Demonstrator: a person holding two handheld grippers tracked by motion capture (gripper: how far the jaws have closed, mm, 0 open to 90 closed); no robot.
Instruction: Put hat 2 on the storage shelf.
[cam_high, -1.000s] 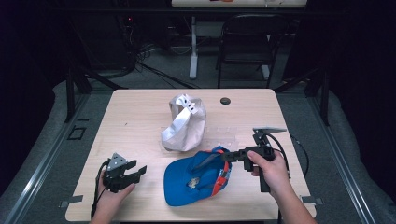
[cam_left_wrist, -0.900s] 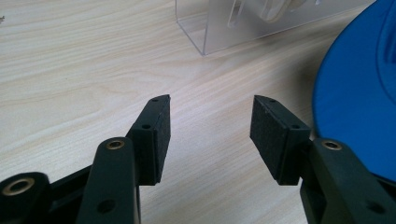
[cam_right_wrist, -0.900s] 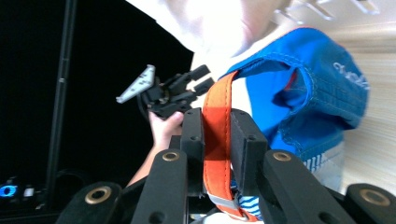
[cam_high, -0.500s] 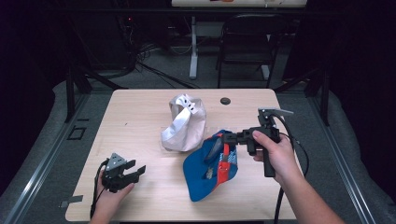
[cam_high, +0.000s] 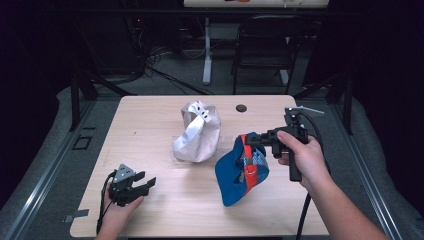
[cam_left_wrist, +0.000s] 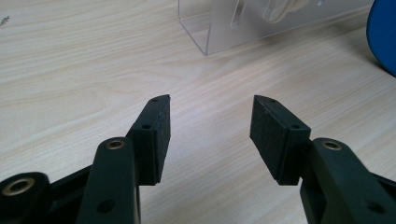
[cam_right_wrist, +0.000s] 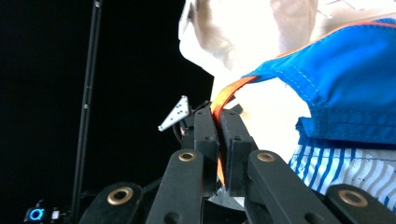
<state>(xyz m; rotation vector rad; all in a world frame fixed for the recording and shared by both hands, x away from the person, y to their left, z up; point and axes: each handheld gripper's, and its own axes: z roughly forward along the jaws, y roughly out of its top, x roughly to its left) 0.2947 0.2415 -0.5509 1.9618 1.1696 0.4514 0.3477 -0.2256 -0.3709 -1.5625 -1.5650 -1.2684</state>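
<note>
Blue fabric cap (cam_high: 241, 170) dangles, orange strap pinched by right gripper (cam_high: 251, 140); left gripper (cam_high: 145, 185) gapes, seemingly empty.

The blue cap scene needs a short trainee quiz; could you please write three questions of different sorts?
1. True or false: the right gripper is shut on the blue cap's orange strap.
2. Which gripper rests open on the table? A left, B right.
3. Fill in: beside the blue cap, toward the table's middle, stands a ___ cap.

Key: 1 true; 2 A, the left gripper; 3 white.
</note>
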